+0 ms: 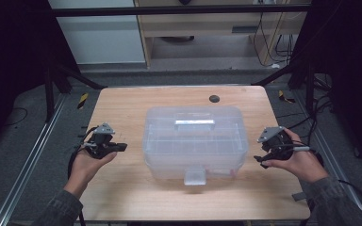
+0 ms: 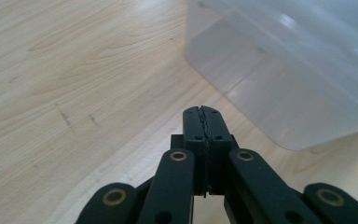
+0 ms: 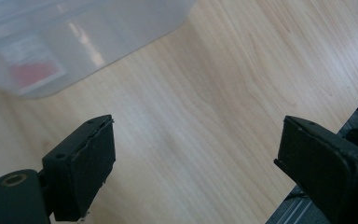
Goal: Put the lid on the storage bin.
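A clear plastic storage box (image 1: 193, 141) with its lid on stands in the middle of the wooden table (image 1: 122, 193). It has a handle (image 1: 194, 124) in the lid and a front latch (image 1: 194, 176). My left gripper (image 1: 121, 147) rests left of the box, apart from it and pointing toward it. Its jaws are shut (image 2: 204, 112) with nothing between them, and the box's corner (image 2: 284, 70) lies just ahead. My right gripper (image 1: 260, 161) is to the right of the box, open wide (image 3: 196, 149) over bare wood. The box (image 3: 74, 37) shows a red and white label (image 3: 32, 70) through its wall.
A small black round disc (image 1: 214, 98) sits near the table's far edge. Bare wood lies on both sides of the box and in front of it. The table's right edge (image 3: 307, 116) runs close beside the right gripper's outer finger (image 3: 321, 158).
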